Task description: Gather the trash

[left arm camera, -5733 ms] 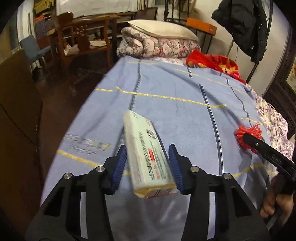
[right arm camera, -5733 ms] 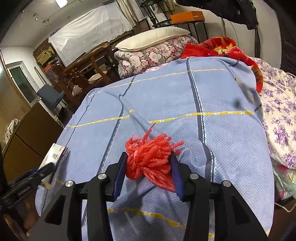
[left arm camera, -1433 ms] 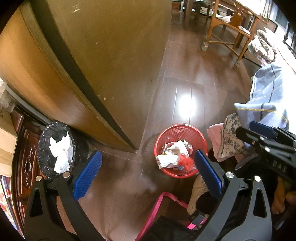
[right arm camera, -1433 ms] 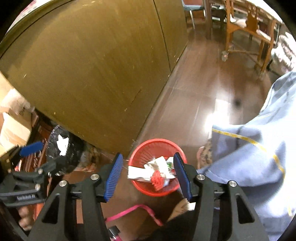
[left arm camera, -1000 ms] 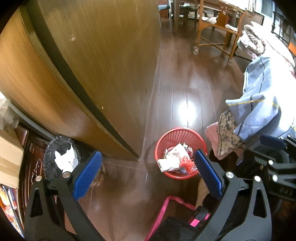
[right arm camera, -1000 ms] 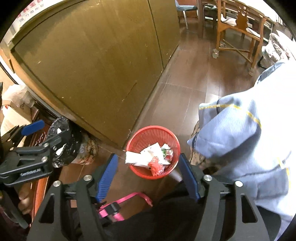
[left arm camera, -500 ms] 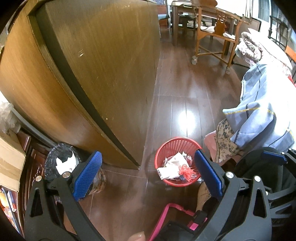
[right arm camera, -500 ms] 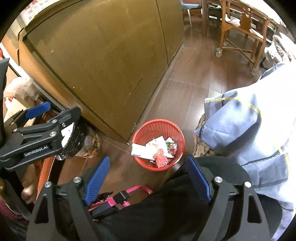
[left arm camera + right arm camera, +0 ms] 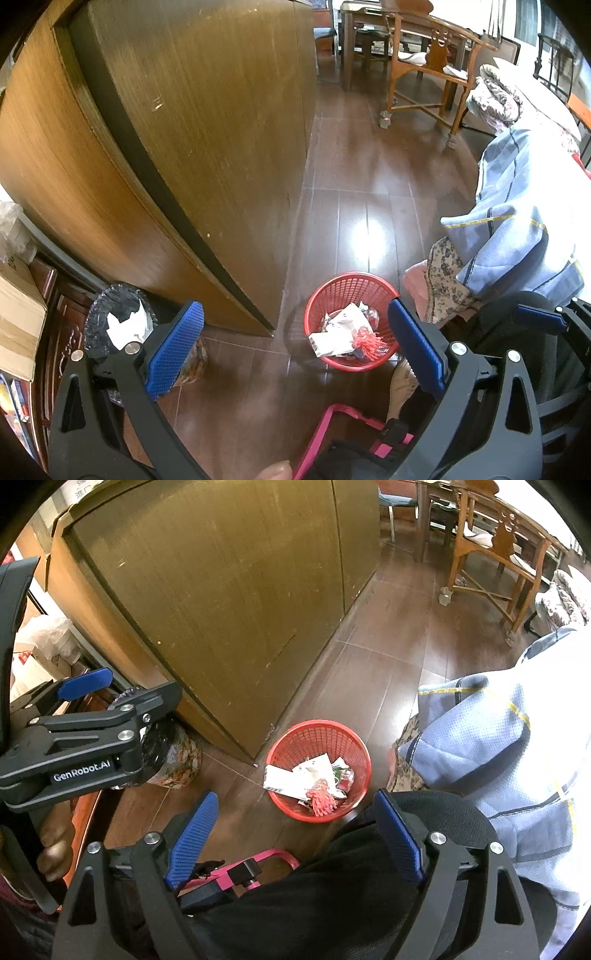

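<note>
While the red basket [image 9: 351, 291] is standing on the dark wooden floor [image 9: 369, 184] just off the corner of the big wooden cabinet [image 9: 203, 129], it is holding a white carton [image 9: 280, 778], a red stringy bundle [image 9: 322, 796] and other scraps. I am holding my left gripper [image 9: 295, 350] above it, jaws spread wide and gripping nothing. My right gripper [image 9: 295, 834] is hanging likewise, spread and bare. A blue bedspread [image 9: 498, 738] is draping down beside the basket.
</note>
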### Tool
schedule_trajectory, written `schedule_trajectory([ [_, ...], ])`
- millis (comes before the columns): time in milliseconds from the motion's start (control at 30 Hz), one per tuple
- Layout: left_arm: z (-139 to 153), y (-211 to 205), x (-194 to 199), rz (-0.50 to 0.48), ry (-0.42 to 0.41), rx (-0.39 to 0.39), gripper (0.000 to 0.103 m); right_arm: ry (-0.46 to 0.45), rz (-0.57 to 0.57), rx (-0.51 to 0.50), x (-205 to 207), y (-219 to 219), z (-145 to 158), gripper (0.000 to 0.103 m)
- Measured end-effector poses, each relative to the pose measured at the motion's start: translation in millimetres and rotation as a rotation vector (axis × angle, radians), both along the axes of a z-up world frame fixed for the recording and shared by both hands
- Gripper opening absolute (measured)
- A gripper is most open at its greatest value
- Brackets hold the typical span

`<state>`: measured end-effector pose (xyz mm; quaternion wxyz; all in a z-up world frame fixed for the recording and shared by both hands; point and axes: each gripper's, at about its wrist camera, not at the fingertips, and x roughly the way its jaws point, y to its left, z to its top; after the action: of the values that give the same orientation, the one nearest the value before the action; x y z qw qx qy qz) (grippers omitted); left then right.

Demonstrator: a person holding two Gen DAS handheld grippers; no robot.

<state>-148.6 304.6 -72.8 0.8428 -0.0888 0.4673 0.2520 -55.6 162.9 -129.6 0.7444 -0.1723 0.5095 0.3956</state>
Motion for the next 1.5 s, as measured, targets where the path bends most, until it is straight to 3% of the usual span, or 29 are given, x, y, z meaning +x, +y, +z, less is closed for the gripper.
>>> schedule_trajectory([
  [1500, -1.5, 1.2, 1.8, -0.013, 0.002, 0.004, 0.096, 0.001, 0.001, 0.008, -5.1, 2.0, -1.7, 0.084],
])
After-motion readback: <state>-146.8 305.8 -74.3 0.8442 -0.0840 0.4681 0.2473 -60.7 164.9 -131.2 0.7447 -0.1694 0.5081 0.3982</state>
